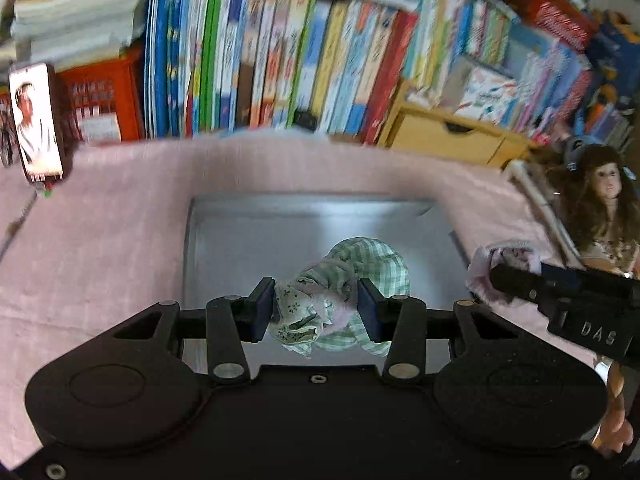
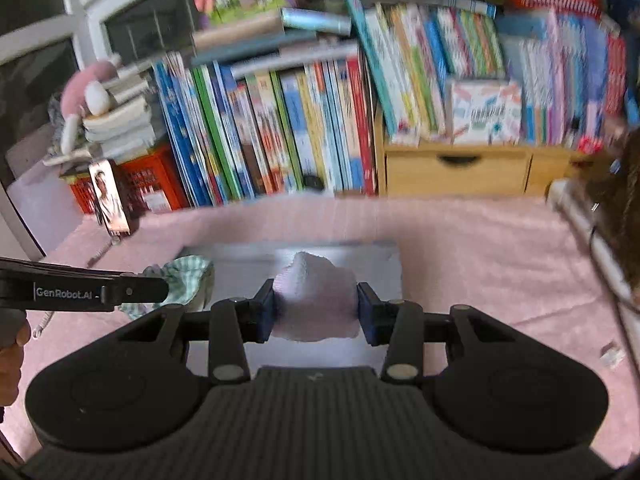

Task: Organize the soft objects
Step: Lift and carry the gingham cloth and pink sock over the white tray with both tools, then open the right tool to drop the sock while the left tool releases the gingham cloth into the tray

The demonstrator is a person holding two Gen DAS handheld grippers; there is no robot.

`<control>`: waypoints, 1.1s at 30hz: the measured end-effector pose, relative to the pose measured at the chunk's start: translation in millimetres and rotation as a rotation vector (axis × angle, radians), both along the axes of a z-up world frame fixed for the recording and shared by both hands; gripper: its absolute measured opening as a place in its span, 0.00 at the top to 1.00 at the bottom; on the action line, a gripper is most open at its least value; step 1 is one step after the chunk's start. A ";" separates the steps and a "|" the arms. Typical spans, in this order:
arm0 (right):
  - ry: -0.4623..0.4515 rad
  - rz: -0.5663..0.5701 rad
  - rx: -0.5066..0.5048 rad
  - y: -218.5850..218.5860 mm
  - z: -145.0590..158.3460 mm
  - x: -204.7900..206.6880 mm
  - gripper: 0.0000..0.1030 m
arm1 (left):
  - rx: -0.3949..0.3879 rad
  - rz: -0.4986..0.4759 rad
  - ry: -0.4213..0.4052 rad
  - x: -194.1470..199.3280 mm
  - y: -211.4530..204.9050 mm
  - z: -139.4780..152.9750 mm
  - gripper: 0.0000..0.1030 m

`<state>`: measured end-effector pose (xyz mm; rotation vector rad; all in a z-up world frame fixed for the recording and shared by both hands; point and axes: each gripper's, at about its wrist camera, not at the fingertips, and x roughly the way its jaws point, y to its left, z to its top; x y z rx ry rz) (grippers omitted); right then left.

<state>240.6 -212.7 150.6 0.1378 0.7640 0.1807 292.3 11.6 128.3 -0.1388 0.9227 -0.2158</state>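
Note:
My left gripper (image 1: 316, 308) is shut on a bunched green checked cloth (image 1: 360, 268) with a floral lining, held over a shiny metal tray (image 1: 248, 240) on the pink cover. In the right wrist view my right gripper (image 2: 316, 308) is shut on a rolled pale pink fluffy cloth (image 2: 316, 300), also above the metal tray (image 2: 372, 264). The right gripper (image 1: 504, 276) with its pink cloth (image 1: 500, 256) shows at the tray's right edge in the left view. The left gripper (image 2: 164, 288) with the checked cloth (image 2: 188, 276) shows at the tray's left edge in the right view.
A pink fluffy cover (image 1: 100, 240) spreads over the surface. Behind it stand rows of books (image 1: 280, 60), a wooden drawer box (image 1: 448, 136), a red crate (image 1: 104, 96) and a phone (image 1: 36, 124) propped upright. A doll (image 1: 604, 208) sits at the right.

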 end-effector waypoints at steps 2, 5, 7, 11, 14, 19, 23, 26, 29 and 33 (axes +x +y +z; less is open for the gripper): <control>0.057 -0.002 0.005 1.9 -12.1 11.3 0.54 | 0.000 0.013 0.043 11.9 0.2 -9.9 0.59; 0.132 -0.005 0.000 4.0 -29.7 27.1 0.54 | -0.006 0.019 0.094 26.8 -0.8 -21.9 0.59; 0.177 -0.007 -0.005 6.4 -39.3 36.0 0.54 | -0.010 0.020 0.122 34.9 -3.5 -29.1 0.59; 0.227 -0.006 0.004 11.0 -54.2 49.7 0.54 | -0.021 0.016 0.166 48.3 -11.1 -42.6 0.59; 0.259 0.000 0.008 16.0 -62.0 57.1 0.54 | -0.022 0.013 0.185 53.9 -16.8 -50.3 0.59; 0.297 0.015 -0.001 25.4 -69.5 65.0 0.54 | -0.023 -0.001 0.206 56.7 -22.6 -58.0 0.58; 0.324 0.028 -0.011 29.9 -72.6 68.6 0.53 | -0.018 -0.017 0.235 59.6 -24.4 -64.8 0.57; 0.333 0.038 -0.023 30.9 -71.4 71.0 0.52 | -0.020 -0.020 0.241 61.1 -25.2 -65.0 0.56; 0.339 0.042 -0.031 32.1 -70.7 72.9 0.50 | -0.018 -0.025 0.239 61.7 -25.6 -64.6 0.56; 0.335 0.040 -0.032 33.1 -71.6 71.9 0.49 | -0.001 -0.027 0.232 59.7 -25.6 -63.7 0.53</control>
